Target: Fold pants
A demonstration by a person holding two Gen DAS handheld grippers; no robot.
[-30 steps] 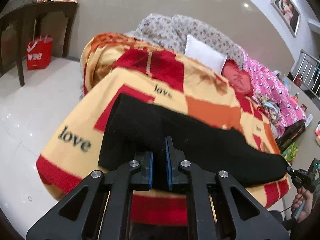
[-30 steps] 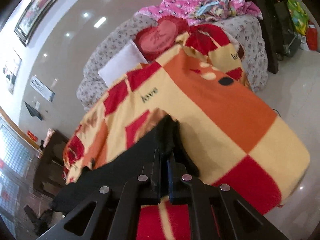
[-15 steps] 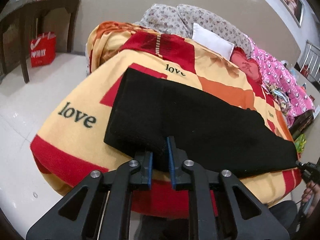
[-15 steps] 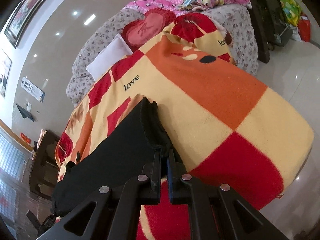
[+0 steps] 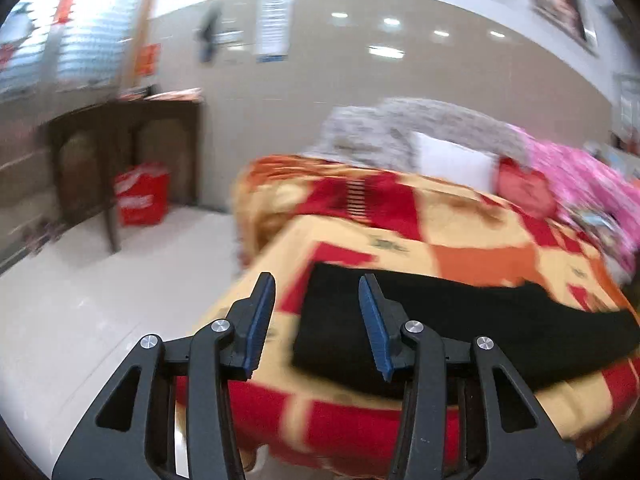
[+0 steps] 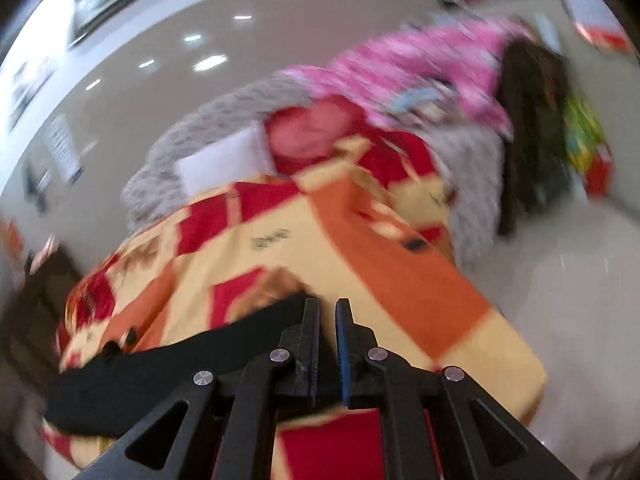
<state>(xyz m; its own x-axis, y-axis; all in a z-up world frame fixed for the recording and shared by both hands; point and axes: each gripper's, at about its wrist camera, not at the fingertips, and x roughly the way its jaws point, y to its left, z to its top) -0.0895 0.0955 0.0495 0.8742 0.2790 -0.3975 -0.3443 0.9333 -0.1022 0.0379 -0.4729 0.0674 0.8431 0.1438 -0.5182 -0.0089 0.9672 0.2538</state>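
Note:
Black pants (image 5: 460, 320) lie flat in a long band across the yellow, red and orange blanket (image 5: 460, 216) on the bed. My left gripper (image 5: 316, 280) hovers over their near left end, jaws opening wide with nothing pinched; the blue pads (image 5: 256, 320) are bare. In the right wrist view the pants (image 6: 180, 368) stretch away to the left over the blanket (image 6: 400, 280). My right gripper (image 6: 327, 304) sits at their right end, its jaws opening by a narrow gap through which the blanket shows; no cloth is between them. Both views are motion-blurred.
A dark wooden table (image 5: 120, 128) with a red bag (image 5: 142, 194) under it stands left of the bed over pale floor tiles. A white pillow (image 5: 456, 162) and pink quilt (image 5: 580, 176) lie at the bed's far end. Dark furniture (image 6: 532, 128) stands to the right.
Both grippers let go of the pants, which now rest on the blanket. The left jaws spread wide and both grippers pulled back and tilted up, showing more wall.

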